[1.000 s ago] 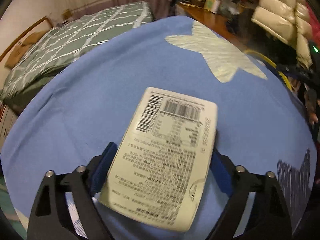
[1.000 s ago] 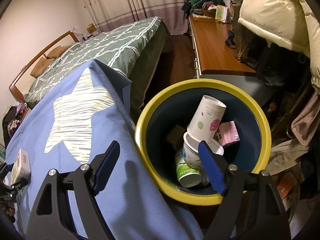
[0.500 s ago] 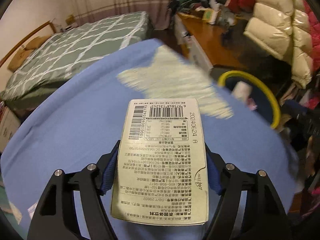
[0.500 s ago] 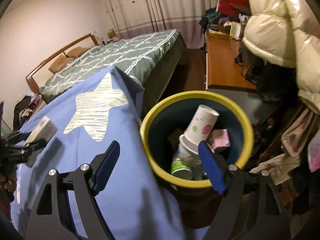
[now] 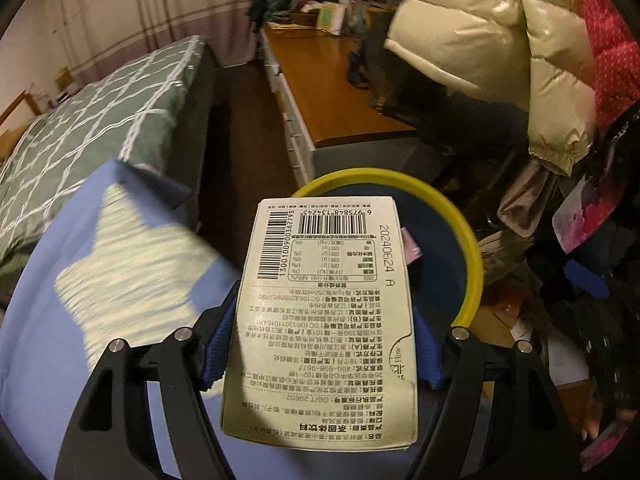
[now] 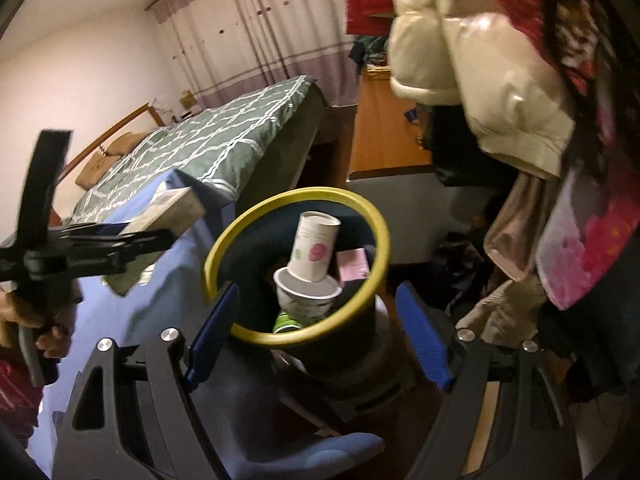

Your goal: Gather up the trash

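Presently a printed carton is clamped in the left claw and held over the yellow-rimmed bin beside the blue cloth. Paper cups are seen inside; the right claw is spread, unloaded.

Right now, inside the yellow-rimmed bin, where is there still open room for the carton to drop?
The left gripper holds the carton. In the bin, the stacked paper cups and pink box crowd the middle and the side away from the blue cloth. The dark gap between cups and cloth-side rim looks free.
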The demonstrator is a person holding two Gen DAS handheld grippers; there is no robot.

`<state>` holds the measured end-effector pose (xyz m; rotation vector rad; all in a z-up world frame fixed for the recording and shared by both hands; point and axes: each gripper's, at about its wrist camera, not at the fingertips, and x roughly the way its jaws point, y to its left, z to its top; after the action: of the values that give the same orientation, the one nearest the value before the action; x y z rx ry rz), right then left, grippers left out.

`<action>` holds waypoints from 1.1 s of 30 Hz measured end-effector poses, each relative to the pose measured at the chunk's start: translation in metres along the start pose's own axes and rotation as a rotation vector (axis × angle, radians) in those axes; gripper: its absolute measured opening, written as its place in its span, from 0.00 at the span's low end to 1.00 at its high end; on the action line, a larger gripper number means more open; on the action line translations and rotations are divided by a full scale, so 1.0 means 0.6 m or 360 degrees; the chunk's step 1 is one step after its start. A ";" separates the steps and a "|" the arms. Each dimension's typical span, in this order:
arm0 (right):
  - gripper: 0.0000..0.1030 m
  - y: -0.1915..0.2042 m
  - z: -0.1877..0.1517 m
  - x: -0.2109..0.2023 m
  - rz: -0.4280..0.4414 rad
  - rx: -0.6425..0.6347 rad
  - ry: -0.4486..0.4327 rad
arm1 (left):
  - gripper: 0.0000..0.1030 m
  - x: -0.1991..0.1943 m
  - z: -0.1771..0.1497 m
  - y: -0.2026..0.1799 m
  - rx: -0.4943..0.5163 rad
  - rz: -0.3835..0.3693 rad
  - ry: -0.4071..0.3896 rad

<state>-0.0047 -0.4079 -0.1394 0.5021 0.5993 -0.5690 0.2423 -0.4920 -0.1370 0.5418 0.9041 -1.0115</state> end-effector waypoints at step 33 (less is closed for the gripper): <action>0.76 0.164 -0.044 -0.105 0.0240 -0.0494 -0.0138 | 0.95 -0.496 -0.483 0.095 -0.0922 0.0970 -0.0569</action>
<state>0.0036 -0.2982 -0.0914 0.2258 0.5496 -0.3442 0.1121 -0.1050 -0.0419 0.1127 0.6078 -0.2500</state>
